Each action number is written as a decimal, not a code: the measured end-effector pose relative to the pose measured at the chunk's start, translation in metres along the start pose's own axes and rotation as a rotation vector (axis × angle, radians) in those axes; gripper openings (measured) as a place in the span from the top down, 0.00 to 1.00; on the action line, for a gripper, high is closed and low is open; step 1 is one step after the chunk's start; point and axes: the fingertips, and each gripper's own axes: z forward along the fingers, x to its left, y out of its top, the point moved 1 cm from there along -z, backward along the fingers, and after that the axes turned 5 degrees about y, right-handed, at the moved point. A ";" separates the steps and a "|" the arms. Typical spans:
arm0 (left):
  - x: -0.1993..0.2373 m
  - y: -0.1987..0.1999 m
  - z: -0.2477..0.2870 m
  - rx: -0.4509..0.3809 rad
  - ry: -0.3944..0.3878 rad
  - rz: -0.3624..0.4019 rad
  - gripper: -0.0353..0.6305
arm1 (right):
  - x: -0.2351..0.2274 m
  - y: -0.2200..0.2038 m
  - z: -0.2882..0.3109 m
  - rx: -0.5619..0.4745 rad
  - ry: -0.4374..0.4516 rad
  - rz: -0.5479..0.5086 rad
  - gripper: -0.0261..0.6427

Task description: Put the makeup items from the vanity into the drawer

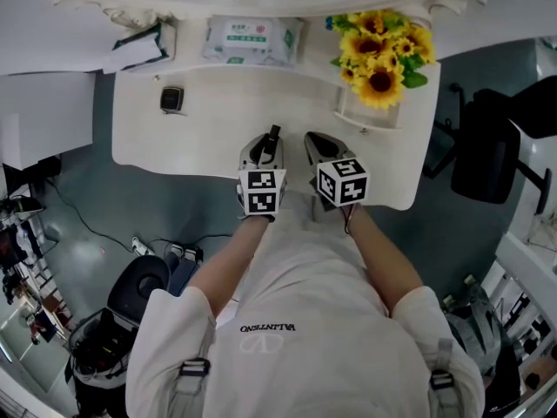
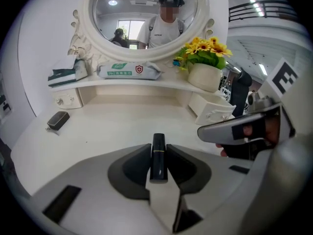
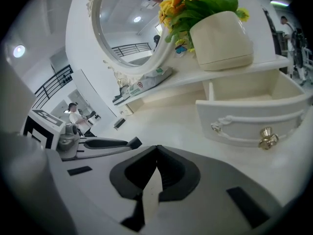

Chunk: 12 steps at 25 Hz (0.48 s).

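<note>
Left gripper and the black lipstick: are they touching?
Touching. The left gripper clamps the lipstick: the left gripper view shows both jaws pressed against its sides, with no gap.

Sunflowers (image 2: pixel 205 48) in a pot, a wipes pack (image 2: pixel 128 71) and a tissue box (image 2: pixel 66 74) sit beneath the mirror (image 2: pixel 146 13).

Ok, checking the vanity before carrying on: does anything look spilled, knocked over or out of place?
Nothing stands out. The drawer is pulled open; the flower pot stands upright above it. The left gripper grips a black lipstick, and a small black case lies flat on the tabletop.
</note>
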 end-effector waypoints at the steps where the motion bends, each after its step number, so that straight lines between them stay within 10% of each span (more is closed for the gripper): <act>1: -0.005 0.004 -0.002 -0.007 -0.005 -0.001 0.80 | -0.001 0.000 -0.003 0.001 -0.011 -0.002 0.94; 12: -0.055 0.039 -0.019 -0.070 -0.084 0.008 0.80 | -0.018 0.011 -0.038 -0.051 -0.081 0.015 0.94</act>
